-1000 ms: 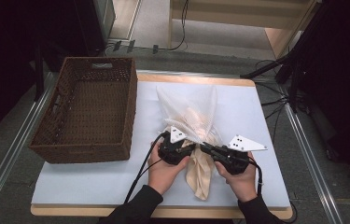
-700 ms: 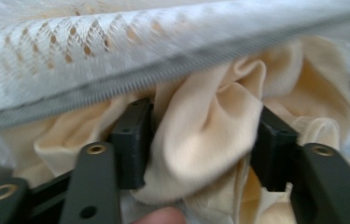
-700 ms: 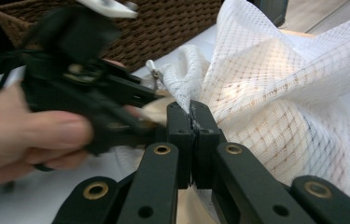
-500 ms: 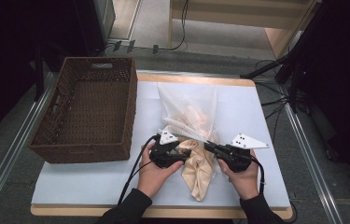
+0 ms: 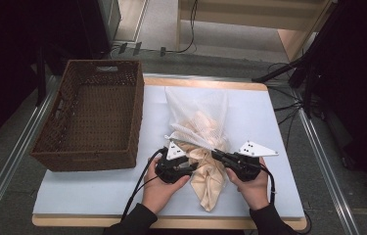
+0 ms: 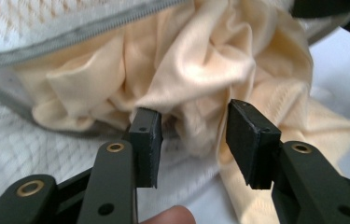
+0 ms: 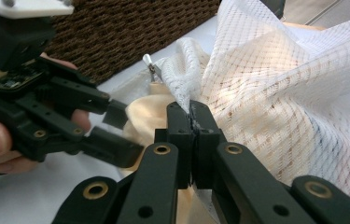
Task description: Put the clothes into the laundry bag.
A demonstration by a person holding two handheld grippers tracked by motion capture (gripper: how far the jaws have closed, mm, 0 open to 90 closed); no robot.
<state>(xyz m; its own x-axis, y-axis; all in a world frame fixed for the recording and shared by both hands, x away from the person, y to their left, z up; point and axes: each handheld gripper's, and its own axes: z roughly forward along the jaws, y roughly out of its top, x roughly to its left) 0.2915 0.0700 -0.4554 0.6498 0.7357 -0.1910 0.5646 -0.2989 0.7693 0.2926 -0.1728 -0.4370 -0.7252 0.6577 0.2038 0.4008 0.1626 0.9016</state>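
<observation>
A white-topped table [image 5: 98, 191] stood on a grey floor. Near its front edge lay a white mesh laundry bag [image 5: 198, 115], a cream cloth [image 5: 209, 178] spilling from its zipped mouth (zipper grey). The right gripper [image 7: 191, 122] was clamped on the bag's mesh edge. The left gripper [image 6: 193, 135], jaws just closing, stood parted around a cloth fold. A brown wicker basket [image 5: 93, 115] sat just left.

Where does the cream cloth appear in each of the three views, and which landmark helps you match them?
High view: the cream cloth spills from the mesh bag's mouth toward the near table edge, between the two hands.
Left gripper view: it lies bunched across the centre, just beyond the parted jaws.
Right gripper view: it sits left of centre, partly under the mesh.
Shared landmark: the white mesh bag, with its grey zipper edge.
</observation>
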